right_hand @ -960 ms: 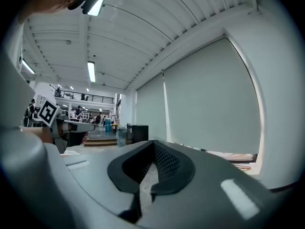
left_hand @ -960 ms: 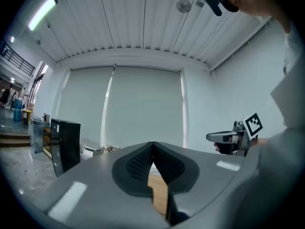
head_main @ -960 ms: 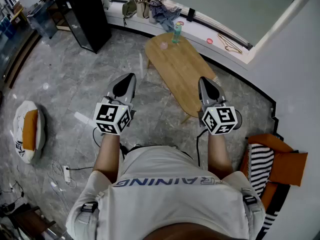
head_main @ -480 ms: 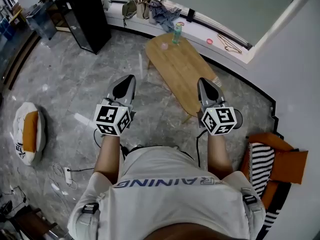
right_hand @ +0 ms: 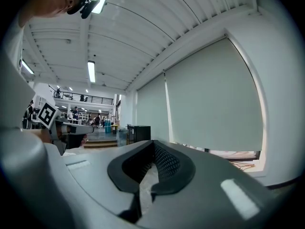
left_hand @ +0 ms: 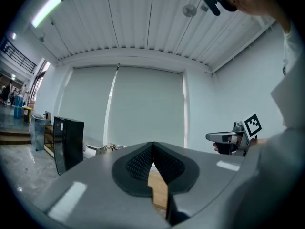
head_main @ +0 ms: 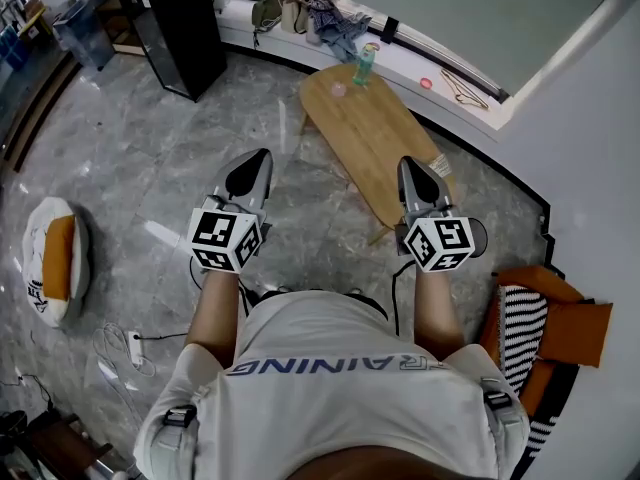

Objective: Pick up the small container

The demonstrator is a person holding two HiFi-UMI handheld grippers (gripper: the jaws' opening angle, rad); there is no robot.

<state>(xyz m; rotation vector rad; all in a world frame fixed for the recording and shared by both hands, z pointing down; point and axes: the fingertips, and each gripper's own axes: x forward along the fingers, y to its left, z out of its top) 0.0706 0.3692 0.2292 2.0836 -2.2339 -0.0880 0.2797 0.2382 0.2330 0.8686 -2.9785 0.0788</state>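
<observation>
The small pink container (head_main: 338, 90) stands on the far end of an oval wooden table (head_main: 380, 148), beside a tall green bottle (head_main: 364, 65). My left gripper (head_main: 263, 154) is held over the grey floor, left of the table and well short of the container. Its jaws meet at the tip with nothing between them (left_hand: 152, 143). My right gripper (head_main: 407, 161) hovers over the table's near right edge, also shut and empty (right_hand: 152, 141). Each gripper shows sideways in the other's view: the right gripper (left_hand: 228, 137) and the left gripper (right_hand: 71, 126).
A black cabinet (head_main: 175, 28) stands at the back left. The white window ledge (head_main: 420, 63) carries bags, clothes and a hanger (head_main: 458, 86). A white and orange cushion (head_main: 55, 263) lies on the left floor, cables (head_main: 125, 348) near it. An orange striped seat (head_main: 545, 328) is at right.
The head view has shifted slightly, so the table and ledge sit a little further right and lower. Both grippers keep their pose and stay shut.
</observation>
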